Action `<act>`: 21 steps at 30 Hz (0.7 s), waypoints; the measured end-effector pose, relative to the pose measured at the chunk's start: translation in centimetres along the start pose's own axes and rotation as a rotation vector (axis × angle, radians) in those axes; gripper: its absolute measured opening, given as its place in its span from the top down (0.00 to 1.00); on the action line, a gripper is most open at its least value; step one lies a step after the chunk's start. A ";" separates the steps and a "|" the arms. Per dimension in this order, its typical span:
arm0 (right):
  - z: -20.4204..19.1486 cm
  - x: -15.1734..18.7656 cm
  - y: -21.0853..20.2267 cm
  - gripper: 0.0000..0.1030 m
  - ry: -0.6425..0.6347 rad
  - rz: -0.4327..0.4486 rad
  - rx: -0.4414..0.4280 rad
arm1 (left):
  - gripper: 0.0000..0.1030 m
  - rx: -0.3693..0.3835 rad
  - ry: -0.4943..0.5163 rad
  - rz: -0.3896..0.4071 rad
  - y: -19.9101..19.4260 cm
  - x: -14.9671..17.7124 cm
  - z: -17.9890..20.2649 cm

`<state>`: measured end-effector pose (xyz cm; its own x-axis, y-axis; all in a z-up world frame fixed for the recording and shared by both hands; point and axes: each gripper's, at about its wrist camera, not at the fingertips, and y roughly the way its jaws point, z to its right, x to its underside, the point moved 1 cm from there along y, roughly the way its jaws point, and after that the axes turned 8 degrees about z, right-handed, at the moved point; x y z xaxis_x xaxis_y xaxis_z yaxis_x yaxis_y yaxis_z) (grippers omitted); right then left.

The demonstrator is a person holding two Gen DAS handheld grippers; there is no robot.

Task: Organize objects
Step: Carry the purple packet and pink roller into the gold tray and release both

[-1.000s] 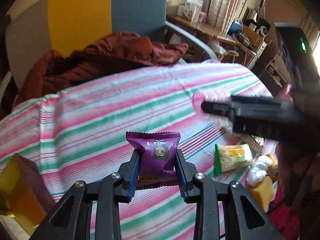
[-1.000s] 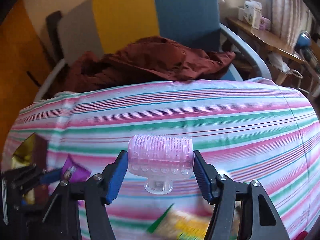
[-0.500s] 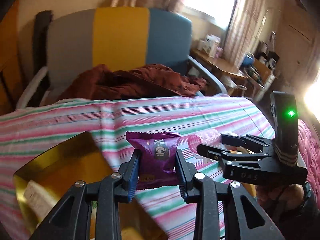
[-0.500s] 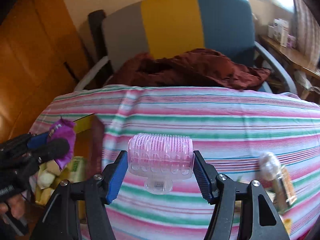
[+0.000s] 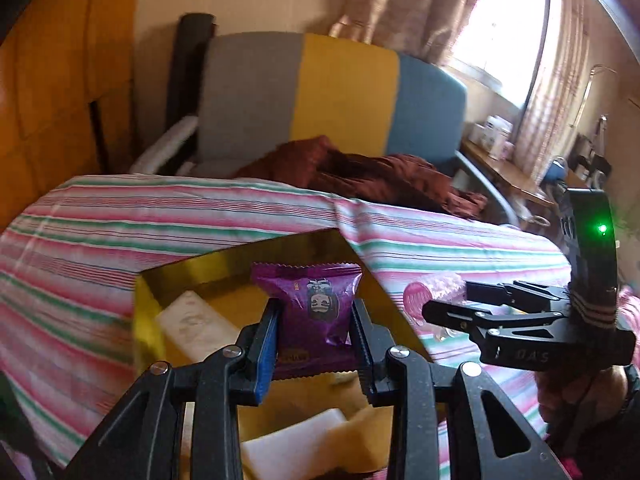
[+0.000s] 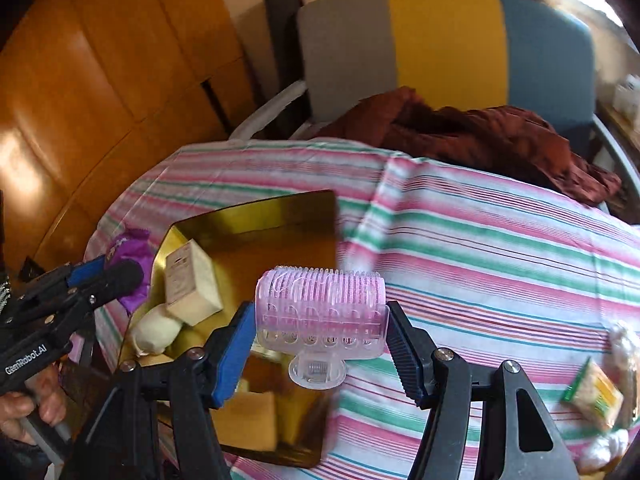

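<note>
My left gripper [image 5: 314, 332] is shut on a purple snack packet [image 5: 310, 308], held above the open gold box [image 5: 168, 280]. The same packet [image 6: 128, 256] shows at the left of the right wrist view, in the left gripper [image 6: 116, 276]. My right gripper [image 6: 320, 328] is shut on a pink hair roller [image 6: 320, 308] with a clear clip, over the gold box's [image 6: 256, 216] right side. In the left wrist view the right gripper [image 5: 444, 304] and the roller [image 5: 424, 292] sit just right of the box. Inside the box lie a white carton [image 6: 192, 280] and other pale items.
A striped cloth [image 6: 480, 248] covers the table. Loose snack packets [image 6: 596, 392] lie at its right edge. A dark red garment [image 6: 460, 128] lies on a grey, yellow and blue chair [image 6: 440, 40] behind. A wooden wall [image 6: 80, 100] stands at the left. A hand [image 6: 36, 404] grips the left tool.
Both grippers have swung left across the table with their loads. The gold box has come from the frame's edge to directly under them.
</note>
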<state>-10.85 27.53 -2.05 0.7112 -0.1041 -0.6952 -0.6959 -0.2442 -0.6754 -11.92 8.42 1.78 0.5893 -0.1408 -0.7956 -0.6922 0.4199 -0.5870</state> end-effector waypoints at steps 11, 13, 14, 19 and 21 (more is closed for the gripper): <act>-4.1 -0.7 3.6 0.37 -0.057 -0.046 -0.020 | 0.68 -0.038 -0.012 0.011 0.3 1.1 -2.2; -4.3 -0.7 3.8 0.37 -0.059 -0.049 -0.019 | 0.68 -0.032 -0.018 0.006 0.6 1.0 -2.3; -4.3 -0.8 3.9 0.37 -0.060 -0.051 -0.018 | 0.68 -0.033 -0.020 0.003 0.8 1.0 -2.4; -4.4 -1.1 4.9 0.37 -0.064 -0.064 -0.020 | 0.68 -0.025 -0.028 -0.021 2.1 0.7 -2.8; -4.4 -1.2 5.2 0.37 -0.064 -0.068 -0.018 | 0.68 -0.023 -0.035 -0.030 2.8 0.4 -3.1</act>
<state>-14.90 22.13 -3.60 0.7486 -0.0247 -0.6625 -0.6438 -0.2657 -0.7176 -14.90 6.74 -0.63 0.6239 -0.1216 -0.7719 -0.6829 0.3953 -0.6143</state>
